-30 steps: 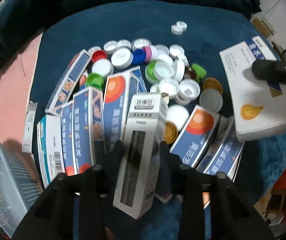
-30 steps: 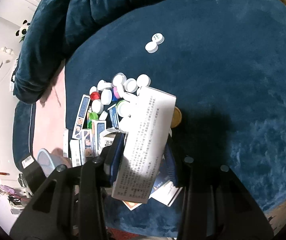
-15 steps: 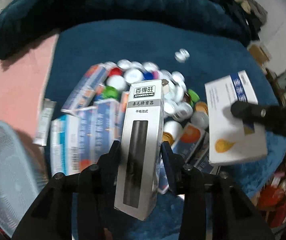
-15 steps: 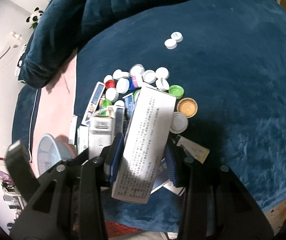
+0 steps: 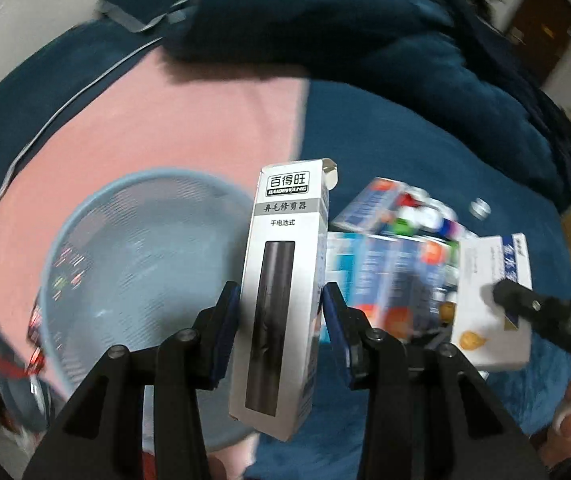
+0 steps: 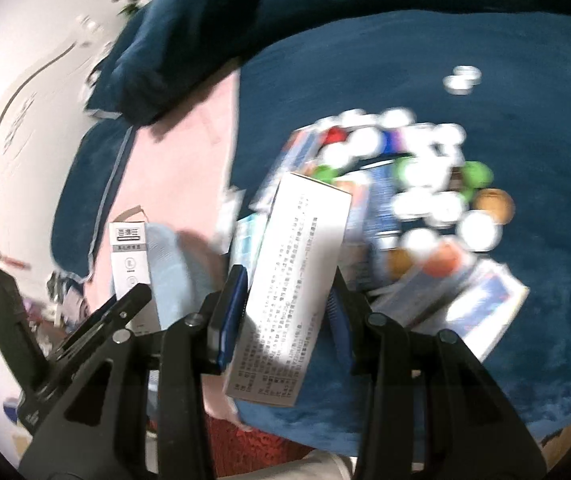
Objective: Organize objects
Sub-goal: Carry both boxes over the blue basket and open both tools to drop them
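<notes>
Grey box (image 5: 281, 292) swung over basket (image 5: 133, 256); L gripper (image 5: 281, 312) still clamped.

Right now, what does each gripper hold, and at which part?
The left gripper clamps the grey trimmer box by its long sides, near the middle. The right gripper clamps the white printed box likewise.

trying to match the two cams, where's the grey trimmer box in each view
Left wrist: grey box at centre, upright, clamped in the left gripper.
Right wrist: same box far left, by the left gripper's black frame.
Shared landmark: the blue basket, just behind the box in both views.
</notes>
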Demonstrator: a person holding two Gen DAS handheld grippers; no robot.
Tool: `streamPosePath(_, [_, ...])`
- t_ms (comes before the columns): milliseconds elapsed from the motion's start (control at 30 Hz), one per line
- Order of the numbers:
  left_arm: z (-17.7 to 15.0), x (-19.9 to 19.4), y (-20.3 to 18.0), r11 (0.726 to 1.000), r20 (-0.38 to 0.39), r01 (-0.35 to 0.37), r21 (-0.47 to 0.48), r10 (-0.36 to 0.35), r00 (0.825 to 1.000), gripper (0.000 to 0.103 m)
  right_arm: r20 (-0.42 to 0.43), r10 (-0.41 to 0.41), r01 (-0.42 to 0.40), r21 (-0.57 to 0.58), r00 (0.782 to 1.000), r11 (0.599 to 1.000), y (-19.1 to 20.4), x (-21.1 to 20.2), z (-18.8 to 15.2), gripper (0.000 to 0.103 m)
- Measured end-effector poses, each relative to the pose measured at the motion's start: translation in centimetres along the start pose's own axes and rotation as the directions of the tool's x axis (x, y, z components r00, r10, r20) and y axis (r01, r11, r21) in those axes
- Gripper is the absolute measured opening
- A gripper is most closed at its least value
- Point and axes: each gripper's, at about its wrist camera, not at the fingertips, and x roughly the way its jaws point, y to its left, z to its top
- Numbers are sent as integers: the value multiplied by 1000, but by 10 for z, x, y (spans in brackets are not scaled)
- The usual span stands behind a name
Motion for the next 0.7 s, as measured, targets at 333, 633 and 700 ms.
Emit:
streamPosePath(333, [-18, 5, 102, 968, -43, -90, -234, 82, 996, 43, -120, 169, -184, -129, 978, 974, 91, 72, -25, 40])
streamPosePath(633, [-24, 8, 118, 957, -66, -137, -257, 124, 990, 101, -192, 117, -146, -141, 974, 979, 110, 111, -40, 79])
streamPosePath(700, [-24, 4, 117, 958, -60, -165, -236, 155, 986, 102, -135, 67, -89, -167, 989, 982, 107, 103, -39, 99])
